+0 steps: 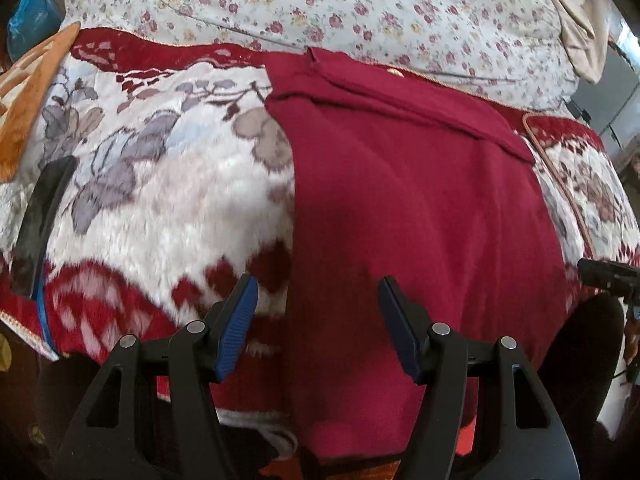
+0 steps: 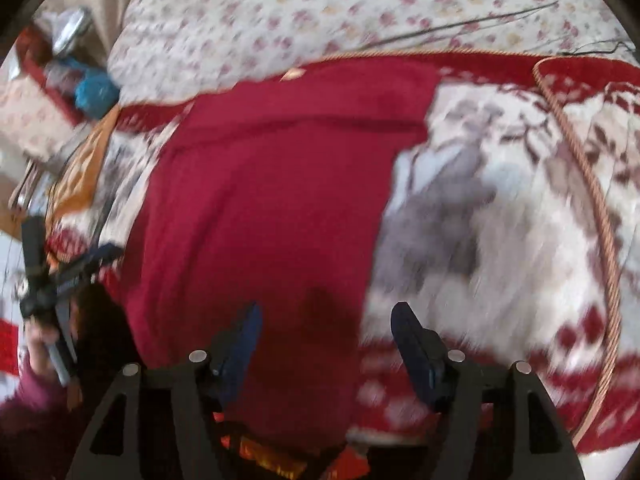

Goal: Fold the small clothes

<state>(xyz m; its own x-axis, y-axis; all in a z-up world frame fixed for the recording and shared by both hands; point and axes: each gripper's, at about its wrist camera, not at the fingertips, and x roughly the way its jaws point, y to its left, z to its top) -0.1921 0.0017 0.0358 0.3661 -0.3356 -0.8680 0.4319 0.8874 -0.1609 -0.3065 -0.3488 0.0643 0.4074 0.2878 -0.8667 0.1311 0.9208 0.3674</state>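
Note:
A dark red garment (image 1: 420,208) lies flat on a furry red-and-white flowered blanket (image 1: 168,184), its far end folded over in a band. My left gripper (image 1: 318,282) hangs open over the garment's near left edge, with nothing between its blue pads. In the blurred right wrist view the same garment (image 2: 272,200) fills the middle. My right gripper (image 2: 327,308) is open above the garment's near right edge, with nothing gripped. A hand holds the left gripper (image 2: 40,280) at the left of that view.
A light sheet with small flowers (image 1: 320,0) covers the bed beyond the blanket. An orange cloth (image 1: 28,92) and a blue bag (image 1: 32,20) lie at the far left. A black object with a blue strip (image 1: 40,220) stands at the left. Beige fabric (image 1: 580,28) hangs at the top right.

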